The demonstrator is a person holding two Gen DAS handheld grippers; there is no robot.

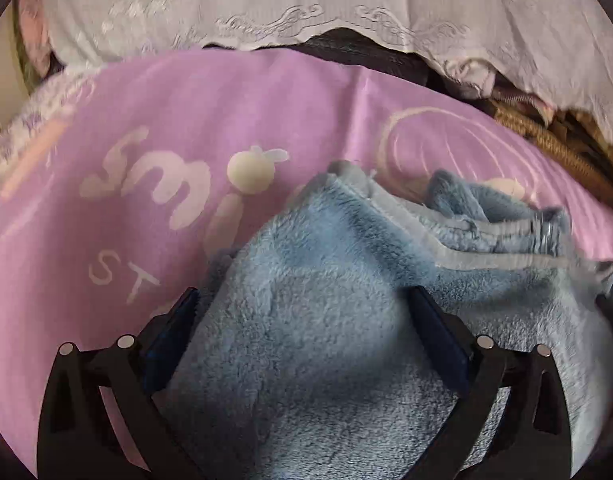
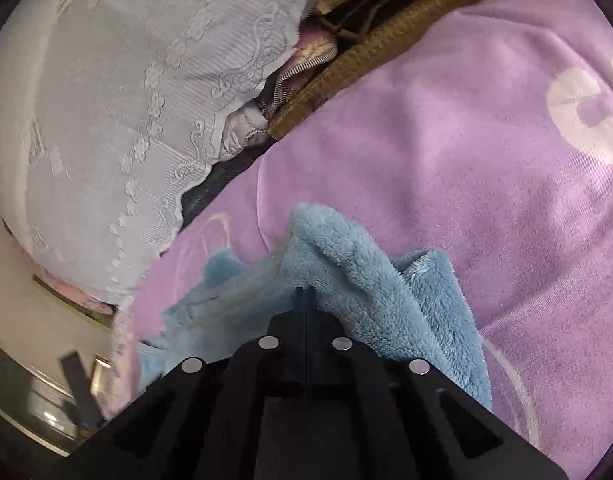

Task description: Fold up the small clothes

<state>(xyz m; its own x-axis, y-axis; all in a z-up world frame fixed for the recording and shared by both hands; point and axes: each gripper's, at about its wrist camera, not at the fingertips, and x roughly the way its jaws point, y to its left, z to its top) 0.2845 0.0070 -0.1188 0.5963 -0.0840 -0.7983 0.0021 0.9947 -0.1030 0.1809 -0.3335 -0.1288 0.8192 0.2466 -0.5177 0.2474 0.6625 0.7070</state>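
Observation:
A light blue fleece garment (image 1: 326, 320) lies bunched on a pink cloth (image 1: 186, 100) printed with white lettering. In the left wrist view my left gripper (image 1: 303, 292) stands wide open over it. The fleece fills the gap between the two fingers, and its hem and a zip end (image 1: 546, 232) lie beyond to the right. In the right wrist view my right gripper (image 2: 305, 291) has its fingers closed together on a raised fold of the same blue fleece garment (image 2: 346, 264), which tents up around the tips and drapes to the right.
A white lace cloth (image 1: 306, 0) hangs along the far side, also the white lace cloth (image 2: 106, 120) at left. A brown woven basket (image 2: 386, 32) holds a pink garment with a striped zip (image 2: 302, 64). The woven basket (image 1: 546, 136) borders the pink cloth (image 2: 466, 160).

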